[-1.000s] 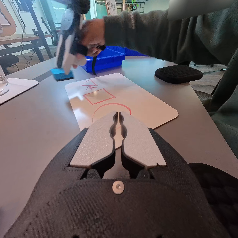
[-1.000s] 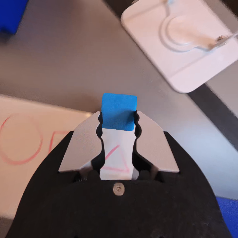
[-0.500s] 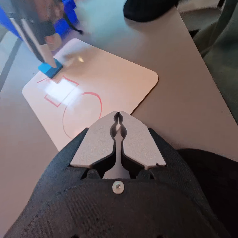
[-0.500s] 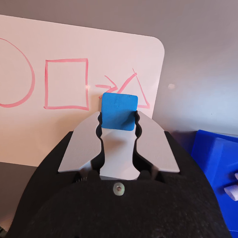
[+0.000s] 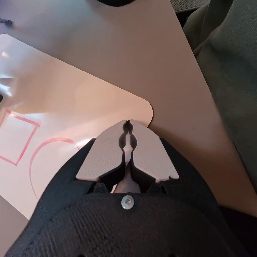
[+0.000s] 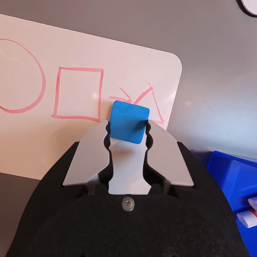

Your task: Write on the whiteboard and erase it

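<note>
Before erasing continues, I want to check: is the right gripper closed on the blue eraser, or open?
Shut on it: the right gripper has both fingertips pressing the sides of the blue eraser, over the whiteboard.

One whiteboard (image 6: 125, 66), one blue eraser (image 6: 128, 122), two hand-held grippers (image 5: 128, 122) (image 6: 127, 122), one blue bin (image 6: 229, 173)
</note>
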